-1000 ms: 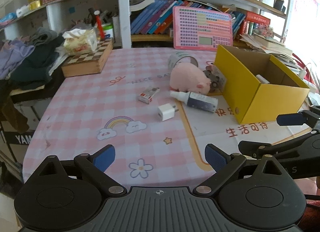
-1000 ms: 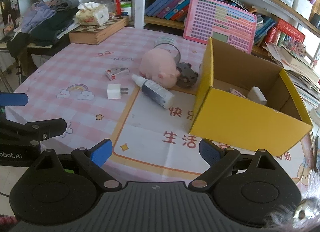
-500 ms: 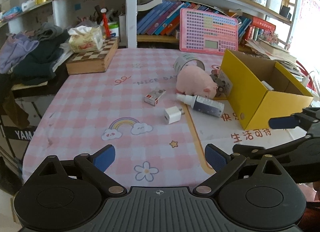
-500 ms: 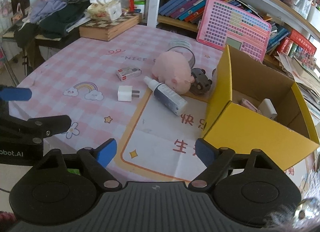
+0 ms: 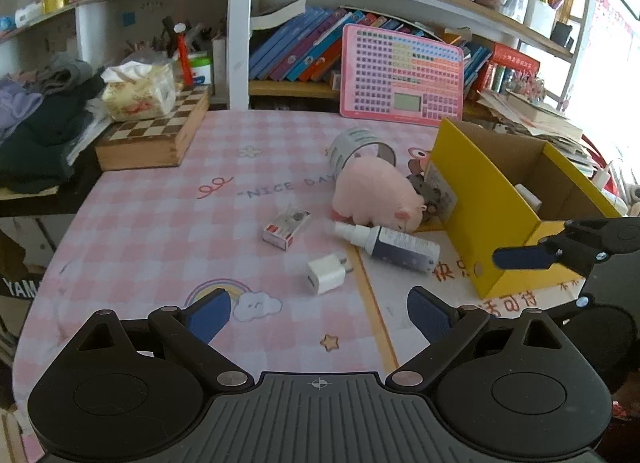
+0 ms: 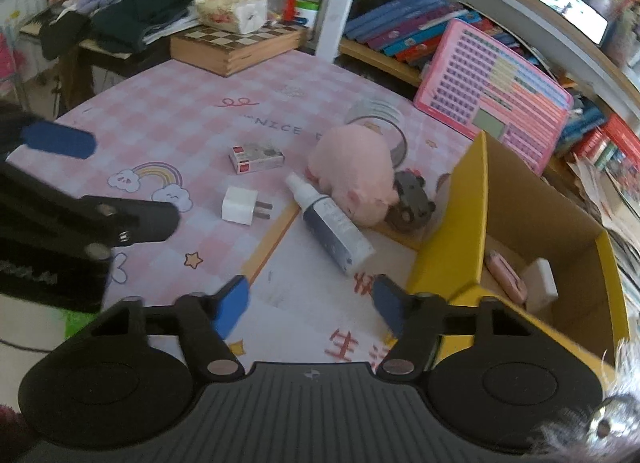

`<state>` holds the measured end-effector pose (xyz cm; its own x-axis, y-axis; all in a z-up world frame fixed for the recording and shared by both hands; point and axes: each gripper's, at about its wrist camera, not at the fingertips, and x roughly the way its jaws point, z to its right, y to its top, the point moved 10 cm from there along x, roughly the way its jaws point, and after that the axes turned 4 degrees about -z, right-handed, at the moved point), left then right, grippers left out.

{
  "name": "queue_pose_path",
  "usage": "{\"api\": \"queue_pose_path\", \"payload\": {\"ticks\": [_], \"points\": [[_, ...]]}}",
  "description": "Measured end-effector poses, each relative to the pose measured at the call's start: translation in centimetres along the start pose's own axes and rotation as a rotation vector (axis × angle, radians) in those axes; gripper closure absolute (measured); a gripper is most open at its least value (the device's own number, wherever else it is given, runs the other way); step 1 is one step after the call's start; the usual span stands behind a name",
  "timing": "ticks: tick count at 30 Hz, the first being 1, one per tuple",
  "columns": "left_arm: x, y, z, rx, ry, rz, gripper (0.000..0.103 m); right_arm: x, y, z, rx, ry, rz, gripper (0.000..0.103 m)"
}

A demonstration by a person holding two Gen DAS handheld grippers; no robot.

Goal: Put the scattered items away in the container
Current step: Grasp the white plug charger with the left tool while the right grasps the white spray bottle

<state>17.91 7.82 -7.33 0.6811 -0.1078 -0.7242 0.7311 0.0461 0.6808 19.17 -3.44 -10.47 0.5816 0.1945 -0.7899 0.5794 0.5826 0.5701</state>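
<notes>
Both grippers, left [image 5: 319, 309] and right [image 6: 311, 301], have advanced toward the yellow cardboard box [image 6: 472, 223], fingers released, empty.

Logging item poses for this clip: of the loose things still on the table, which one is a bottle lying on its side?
The dark spray bottle with the white cap, lying flat just in front of the pink plush pig. The white charger and small red-and-white box are blocky, not bottles.

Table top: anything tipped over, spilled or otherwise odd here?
No spill or damage shows. The spray bottle lies on its side against the pink pig plush, and the tape roll behind the plush is tipped on its edge. Both look like ordinary scatter.
</notes>
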Motion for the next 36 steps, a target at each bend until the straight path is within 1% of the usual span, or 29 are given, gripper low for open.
{"api": "queue_pose_path", "payload": {"ticks": [2,6,14,18,21,22,25,30,33,36], "points": [[0.8,0.4,-0.1,-0.009,-0.01,-0.003,0.01,0.7,0.4,0.4,-0.01,-0.002,-0.007,0.047],[2.6,1.2,-0.2,-0.014,-0.022,-0.019,0.013,2.3,1.3,1.2,-0.032,-0.012,-0.025,0.047],[6.2,2.8,-0.4,-0.014,-0.036,-0.051,0.021,5.3,2.8,1.3,-0.121,-0.01,-0.05,0.047],[7.5,3.1,-0.3,-0.013,-0.049,-0.075,0.027,6.6,3.1,1.6,-0.134,-0.007,-0.07,0.047],[8.5,3.0,0.2,0.001,-0.059,-0.096,0.037,7.5,3.0,2.0,-0.133,-0.003,-0.09,0.047],[8.8,3.0,0.4,0.005,-0.064,-0.104,0.039,7.7,3.0,2.1,-0.132,0.001,-0.095,0.048],[9.8,2.7,0.9,0.023,-0.07,-0.133,0.04,8.3,3.1,2.2,-0.139,0.008,-0.106,0.048],[11.1,1.9,0.9,0.056,-0.042,-0.178,0.043,9.1,3.1,2.0,-0.164,0.016,-0.113,0.048],[11.6,1.6,0.6,0.046,-0.033,-0.195,0.05,9.7,3.1,1.9,-0.175,0.019,-0.127,0.049],[12.3,1.3,0.3,0.053,-0.023,-0.215,0.054,10.3,2.9,1.8,-0.173,0.029,-0.143,0.05]]}}
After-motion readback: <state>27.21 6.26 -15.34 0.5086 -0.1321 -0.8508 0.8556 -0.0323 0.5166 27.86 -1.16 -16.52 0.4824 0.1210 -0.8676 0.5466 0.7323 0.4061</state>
